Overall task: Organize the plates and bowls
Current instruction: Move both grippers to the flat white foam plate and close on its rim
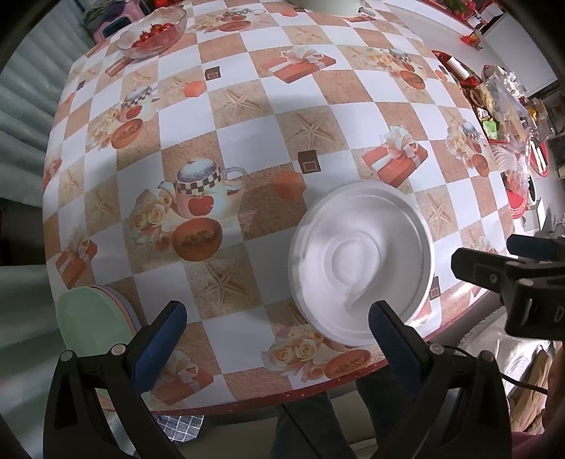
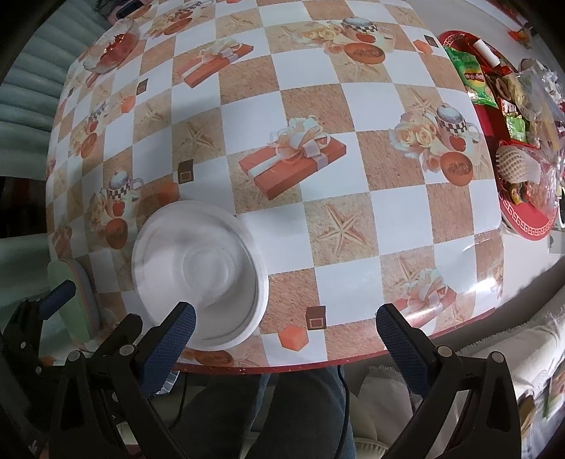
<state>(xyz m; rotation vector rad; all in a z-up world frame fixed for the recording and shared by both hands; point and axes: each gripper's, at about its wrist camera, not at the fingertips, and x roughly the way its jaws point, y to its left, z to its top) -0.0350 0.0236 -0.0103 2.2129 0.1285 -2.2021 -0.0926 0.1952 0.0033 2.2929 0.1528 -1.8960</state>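
Observation:
A stack of white bowls [image 1: 360, 261] sits near the table's front edge; it also shows in the right wrist view [image 2: 199, 272]. A stack of pastel plates, green on top [image 1: 93, 317], lies at the front left corner and shows in the right wrist view [image 2: 72, 300]. My left gripper [image 1: 275, 328] is open and empty, above the front edge between plates and bowls. My right gripper [image 2: 286, 332] is open and empty, just right of the bowls; it shows in the left wrist view [image 1: 508, 261].
A glass bowl of red fruit [image 1: 152, 33] stands at the far left. A red tray of snacks [image 2: 512, 116] fills the right side. The checked tablecloth [image 2: 317, 159] covers the table. A person's legs [image 2: 282, 416] are below the front edge.

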